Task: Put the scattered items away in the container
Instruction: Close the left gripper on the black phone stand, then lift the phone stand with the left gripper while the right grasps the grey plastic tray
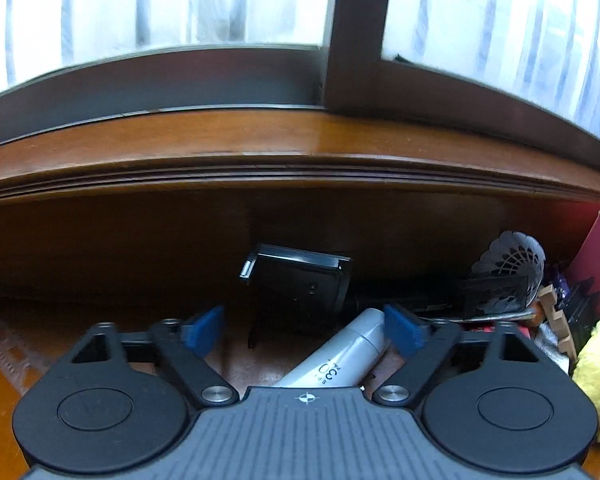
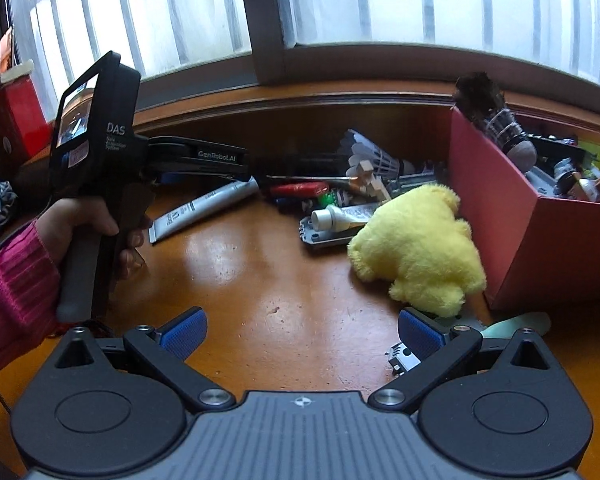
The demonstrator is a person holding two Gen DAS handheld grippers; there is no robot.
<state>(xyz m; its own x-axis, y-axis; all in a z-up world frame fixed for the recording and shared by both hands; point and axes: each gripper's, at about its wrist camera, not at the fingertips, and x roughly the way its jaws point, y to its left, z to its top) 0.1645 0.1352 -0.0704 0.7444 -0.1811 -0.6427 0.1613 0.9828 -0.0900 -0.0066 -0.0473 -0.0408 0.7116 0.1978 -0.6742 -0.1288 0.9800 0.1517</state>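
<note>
Both grippers' fingers stand apart, gripping nothing. Left gripper point(image 1: 304, 330) has the silver tube point(image 1: 340, 356) lying between its fingers, likely the next pickup: close, lift. Right gripper point(image 2: 302, 336) hovers; yellow plush point(image 2: 416, 248) lies ahead-right, against the red box point(image 2: 540, 248).

The bench point(image 2: 260, 280) is glossy varnished wood. A fluffy yellow plush toy point(image 2: 420, 248) lies beside the matt red cardboard box point(image 2: 496, 200). The silver tube point(image 1: 340, 360) looks like smooth plastic. Ribbed blue pads point(image 2: 184, 332) line each claw.
</note>
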